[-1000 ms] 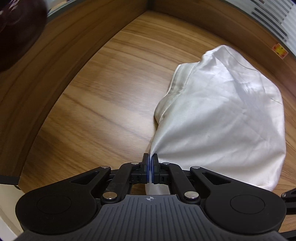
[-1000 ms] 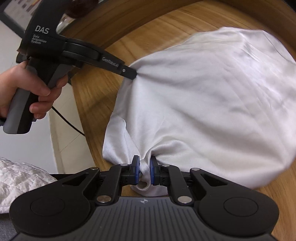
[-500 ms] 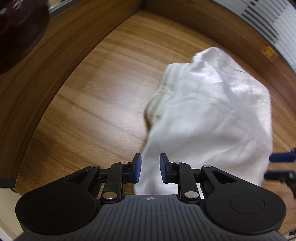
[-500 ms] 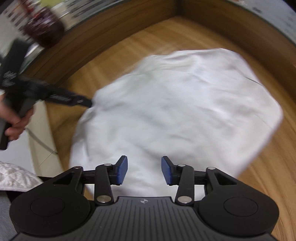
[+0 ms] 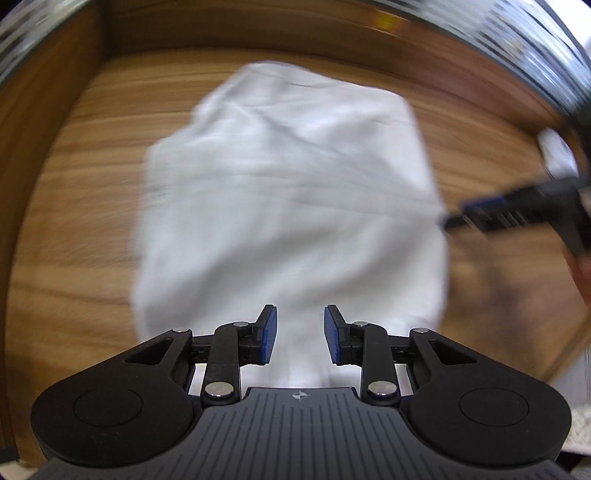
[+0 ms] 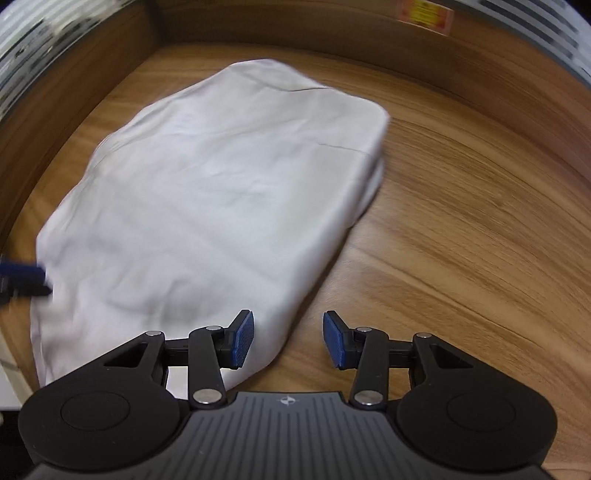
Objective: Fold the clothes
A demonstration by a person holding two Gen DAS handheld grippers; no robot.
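Observation:
A white folded garment point(image 5: 288, 192) lies flat on the wooden table point(image 5: 74, 221); the picture is blurred by motion. My left gripper point(image 5: 300, 334) hovers over its near edge with its jaws opening; the blue pads point(image 5: 267, 334) stand apart and press on nothing. In the right wrist view the same garment point(image 6: 214, 192) spreads to the left of centre. My right gripper point(image 6: 288, 338) is open above its near right corner, nothing held. The right gripper point(image 5: 448, 218) also shows at the garment's right edge, and the left gripper point(image 6: 44, 280) at its left edge.
A raised dark wooden rim point(image 6: 332, 26) runs round the far side and the left of the table point(image 6: 461, 240). An orange sticker point(image 6: 424, 11) sits on the far wall. Bare wood lies to the right of the garment. A white quilted fabric point(image 5: 580, 424) shows at the bottom right.
Both grippers let go of the garment's corners and opened. The cloth dropped flat onto the table. Both hands swung round and drew back from it.

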